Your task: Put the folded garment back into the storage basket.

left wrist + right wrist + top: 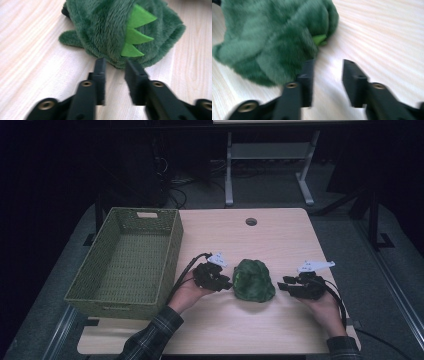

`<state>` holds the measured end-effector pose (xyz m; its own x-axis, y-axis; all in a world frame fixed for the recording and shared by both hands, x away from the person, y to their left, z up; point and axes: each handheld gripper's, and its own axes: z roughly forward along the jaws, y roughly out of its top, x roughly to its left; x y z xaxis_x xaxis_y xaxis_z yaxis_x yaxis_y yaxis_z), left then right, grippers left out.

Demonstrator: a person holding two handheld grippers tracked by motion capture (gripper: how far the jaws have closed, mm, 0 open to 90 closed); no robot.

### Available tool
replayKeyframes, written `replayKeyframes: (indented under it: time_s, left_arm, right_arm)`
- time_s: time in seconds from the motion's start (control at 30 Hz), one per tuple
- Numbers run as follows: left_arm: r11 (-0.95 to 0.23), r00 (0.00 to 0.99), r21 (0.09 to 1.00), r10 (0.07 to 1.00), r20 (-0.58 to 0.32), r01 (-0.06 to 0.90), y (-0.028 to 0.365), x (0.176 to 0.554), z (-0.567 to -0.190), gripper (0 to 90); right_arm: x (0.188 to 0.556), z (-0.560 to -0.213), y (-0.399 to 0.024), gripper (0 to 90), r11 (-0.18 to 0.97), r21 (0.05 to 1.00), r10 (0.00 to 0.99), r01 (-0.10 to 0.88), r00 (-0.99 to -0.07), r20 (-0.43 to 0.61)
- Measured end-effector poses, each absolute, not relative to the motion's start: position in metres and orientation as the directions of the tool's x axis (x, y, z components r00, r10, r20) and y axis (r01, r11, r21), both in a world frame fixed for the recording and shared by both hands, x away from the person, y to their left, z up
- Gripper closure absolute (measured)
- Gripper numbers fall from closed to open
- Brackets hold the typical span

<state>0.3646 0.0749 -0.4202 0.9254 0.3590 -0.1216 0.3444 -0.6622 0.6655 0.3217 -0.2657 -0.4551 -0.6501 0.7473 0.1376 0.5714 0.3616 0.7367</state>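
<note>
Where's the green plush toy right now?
In the high view the green plush toy lies on the wooden table, between the left claw and right claw, right of the woven basket.

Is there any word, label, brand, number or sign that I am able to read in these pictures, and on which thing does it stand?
No readable text in any view.
Basket: the pale tag on its far rim is too small to read.
Plush toy: no label visible.
Table: no marking.
</note>
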Motion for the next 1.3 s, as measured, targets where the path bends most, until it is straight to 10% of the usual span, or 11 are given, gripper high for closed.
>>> replayKeyframes:
  time_s: [0.5, 1.3]
  left_arm:
    - [-0.672, 0.971, 0.709, 0.226, -0.079, 0.215, 0.054, 0.373, -0.399, 19.4]
    - [-0.816, 0.988, 0.561, 0.15, -0.032, 0.142, 0.008, 0.383, -0.453, 14.8]
  right_arm:
    - [0.307, -0.482, -0.255, 11.0, 0.407, 0.715, 0.79, 0.568, -0.612, 0.037]
    - [0.308, -0.483, -0.255, 10.9, 0.4, 0.719, 0.794, 0.568, -0.607, 0.038]
